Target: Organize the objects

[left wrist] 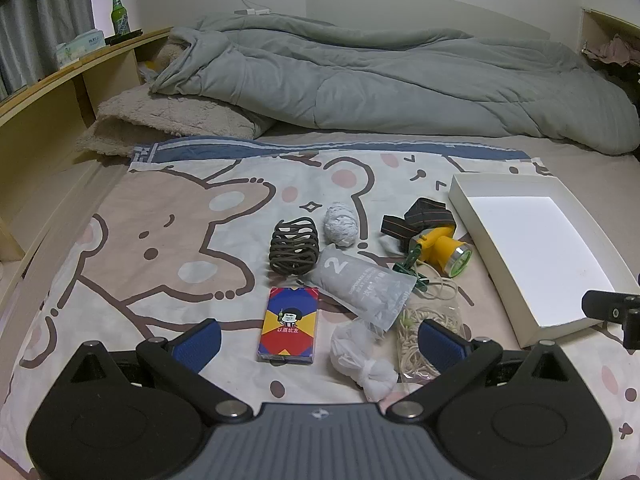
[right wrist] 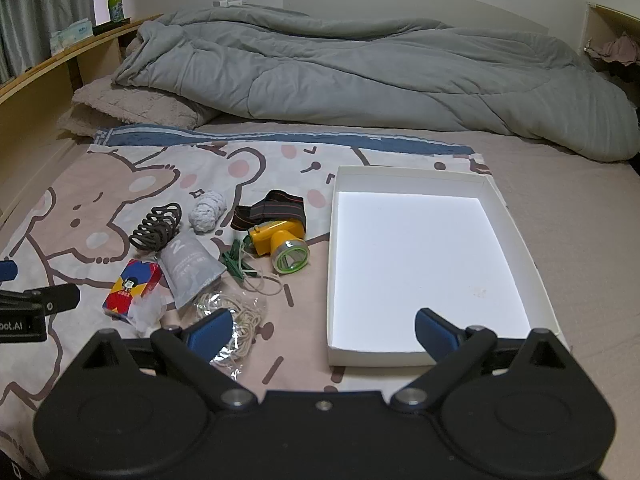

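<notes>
Task looks unstarted, judging by the layout: the white box (right wrist: pixel 436 264) is empty and every loose item sits outside it on the cartoon-print cloth (left wrist: pixel 168 216).

Both grippers hover above the near edge of the cloth, tilted down, nothing between the fingers. Left gripper (left wrist: pixel 318 340) has its jaws wide apart, over the clutter left of the white box. Right gripper (right wrist: pixel 322 332) also has its jaws spread, with one blue pad over the near corner of the white box and the other over the bag of rubber bands.

Items, all left of the white box:
- yellow headlamp (right wrist: pixel 280 246) with its dark strap, nearest the box, just beside its left wall, not touching as far as I can tell.
- green clip (right wrist: pixel 236 260) with a loose cord, just left of the headlamp.
- grey pouch (right wrist: pixel 188 262) marked with a 2, further left, lying partly on the rubber band bag.
- clear bag of rubber bands (right wrist: pixel 236 320), near the box's front-left corner.
- white yarn ball (right wrist: pixel 208 206), behind the pouch.
- dark wire cage thing (right wrist: pixel 156 228), left of the yarn ball.
- colourful card box (right wrist: pixel 132 286), farthest from the white box.
- crumpled white plastic bag (right wrist: pixel 148 312), touching the card box.

Containers: only the one open white box, lidless, bare inside apart from a faint stain near the front right.

Left to do, my guess: everything, eight items to move into the box.
</notes>
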Action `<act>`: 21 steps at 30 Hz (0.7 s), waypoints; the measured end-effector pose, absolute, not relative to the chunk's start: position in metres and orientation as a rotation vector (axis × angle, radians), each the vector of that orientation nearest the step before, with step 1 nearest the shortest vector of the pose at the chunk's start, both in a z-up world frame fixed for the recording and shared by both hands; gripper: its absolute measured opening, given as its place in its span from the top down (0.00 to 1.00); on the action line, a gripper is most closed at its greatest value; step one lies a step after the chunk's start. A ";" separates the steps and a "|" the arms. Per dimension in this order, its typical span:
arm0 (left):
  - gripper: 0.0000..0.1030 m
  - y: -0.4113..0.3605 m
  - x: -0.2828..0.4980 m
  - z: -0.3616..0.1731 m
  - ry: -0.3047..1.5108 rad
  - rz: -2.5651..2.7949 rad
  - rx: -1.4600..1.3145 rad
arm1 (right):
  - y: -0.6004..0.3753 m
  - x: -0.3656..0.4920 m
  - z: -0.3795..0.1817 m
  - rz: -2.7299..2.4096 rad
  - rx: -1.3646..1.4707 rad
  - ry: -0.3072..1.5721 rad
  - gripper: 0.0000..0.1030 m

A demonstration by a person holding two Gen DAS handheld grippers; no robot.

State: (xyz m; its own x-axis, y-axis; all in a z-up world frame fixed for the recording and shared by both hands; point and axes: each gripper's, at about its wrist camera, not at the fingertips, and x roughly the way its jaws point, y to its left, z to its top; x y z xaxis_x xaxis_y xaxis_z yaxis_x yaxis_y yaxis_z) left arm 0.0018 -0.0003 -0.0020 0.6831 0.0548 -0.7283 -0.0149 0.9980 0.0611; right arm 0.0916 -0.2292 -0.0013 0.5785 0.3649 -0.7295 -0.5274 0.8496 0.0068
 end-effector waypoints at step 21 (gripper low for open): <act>0.00 -0.004 0.001 -0.004 0.821 0.043 0.049 | -0.228 0.091 -0.004 0.532 -0.230 0.799 0.04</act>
